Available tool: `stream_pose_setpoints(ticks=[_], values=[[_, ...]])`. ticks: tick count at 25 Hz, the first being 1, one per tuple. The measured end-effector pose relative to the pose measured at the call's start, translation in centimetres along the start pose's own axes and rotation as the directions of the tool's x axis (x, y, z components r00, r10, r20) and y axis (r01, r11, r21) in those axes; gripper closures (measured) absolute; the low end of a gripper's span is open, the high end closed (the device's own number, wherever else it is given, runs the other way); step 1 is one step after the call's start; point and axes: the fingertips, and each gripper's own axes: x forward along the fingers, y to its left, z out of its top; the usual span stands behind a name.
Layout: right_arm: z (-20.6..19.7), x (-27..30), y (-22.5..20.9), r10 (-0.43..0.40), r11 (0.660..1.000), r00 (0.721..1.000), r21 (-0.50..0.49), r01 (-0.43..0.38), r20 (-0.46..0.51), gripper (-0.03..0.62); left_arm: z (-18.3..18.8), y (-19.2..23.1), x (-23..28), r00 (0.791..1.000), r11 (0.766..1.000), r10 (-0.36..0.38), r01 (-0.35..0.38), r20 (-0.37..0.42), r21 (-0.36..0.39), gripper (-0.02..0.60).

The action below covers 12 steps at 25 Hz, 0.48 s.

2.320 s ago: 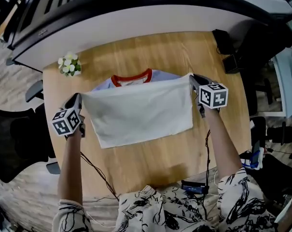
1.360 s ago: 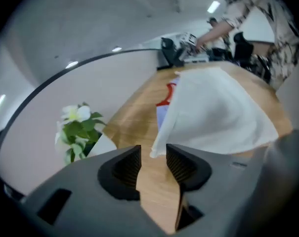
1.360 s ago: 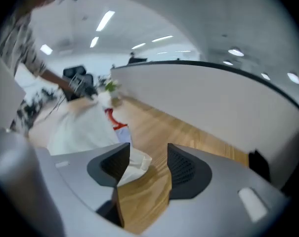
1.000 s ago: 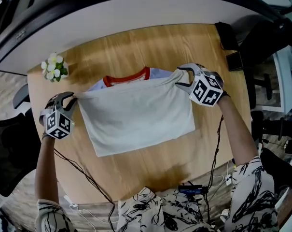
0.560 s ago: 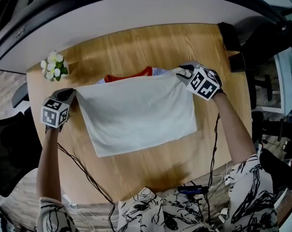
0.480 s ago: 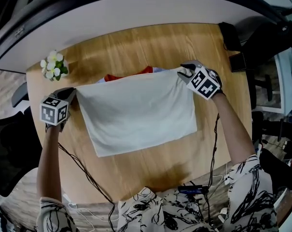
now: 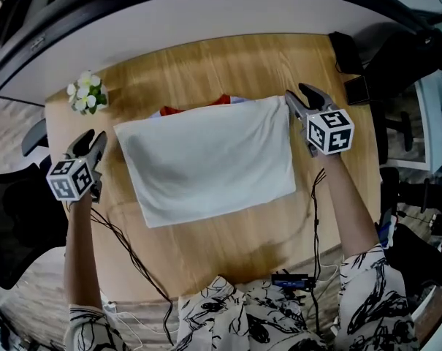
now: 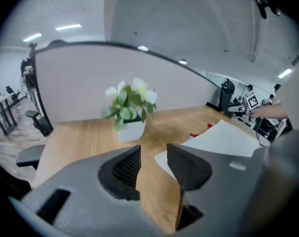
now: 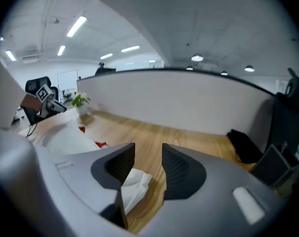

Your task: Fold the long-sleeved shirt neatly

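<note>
The long-sleeved shirt (image 7: 206, 159) lies on the wooden table (image 7: 228, 247) as a flat white rectangle, with a strip of its red collar (image 7: 222, 100) showing at the far edge. My left gripper (image 7: 90, 139) hovers left of the shirt, apart from it. Its jaws have just been opening and hold nothing (image 8: 154, 154). My right gripper (image 7: 299, 95) sits by the shirt's far right corner. Its jaws have also just been opening (image 9: 148, 154). A crumpled white corner of the shirt (image 9: 134, 184) lies loose below the gap, and the pads do not press on it.
A small potted plant (image 7: 87, 92) stands at the table's far left, also the plant (image 8: 129, 107) ahead of the left jaws. Black items (image 7: 345, 64) sit at the far right corner. A curved white partition (image 7: 206, 17) backs the table. Cables (image 7: 133, 258) trail over the near edge.
Both grippers let go of the shirt's far corners, rolled and drew outward and up. The folded edge now lies flat, covering most of the collar.
</note>
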Motion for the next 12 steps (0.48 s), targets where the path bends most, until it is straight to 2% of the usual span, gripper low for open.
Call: stream_pose_setpoints(ticks=[2, 3, 6, 8, 10, 12], values=[[2.6, -4.5, 0.2, -0.029, 1.0, 0.992, 0.014, 0.028, 0.12, 0.432, 1.8, -1.5, -4.5, 0.99, 0.998, 0.044, -0.048, 0.132, 0.031, 0.42], [3.6, -6.9, 0.6, -0.033, 0.999, 0.985, 0.015, 0.031, 0.168, 0.444, 2.9, -2.5, -7.0, 0.977, 0.996, 0.066, -0.077, 0.201, 0.05, 0.452], [6.3, -13.5, 2.0, -0.018, 1.0, 0.96, 0.005, 0.017, 0.279, 0.505, 5.7, -5.8, -14.2, 0.92, 0.981, 0.123, -0.168, 0.372, 0.092, 0.557], [7.4, -17.3, 2.9, -0.005, 1.0, 0.943, -0.011, 0.009, 0.332, 0.571, 6.6, -7.6, -18.4, 0.886, 0.968, 0.158, -0.226, 0.435, 0.11, 0.575], [7.8, -21.1, 3.6, -0.012, 0.999, 0.931, -0.031, 0.024, 0.365, 0.586, 6.9, -9.2, -22.1, 0.853, 0.956, 0.196, -0.276, 0.484, 0.099, 0.576], [8.1, -24.4, 3.9, -0.024, 0.996, 0.923, -0.069, 0.055, 0.383, 0.586, 7.7, -10.7, -25.4, 0.807, 0.946, 0.238, -0.32, 0.54, 0.062, 0.575]])
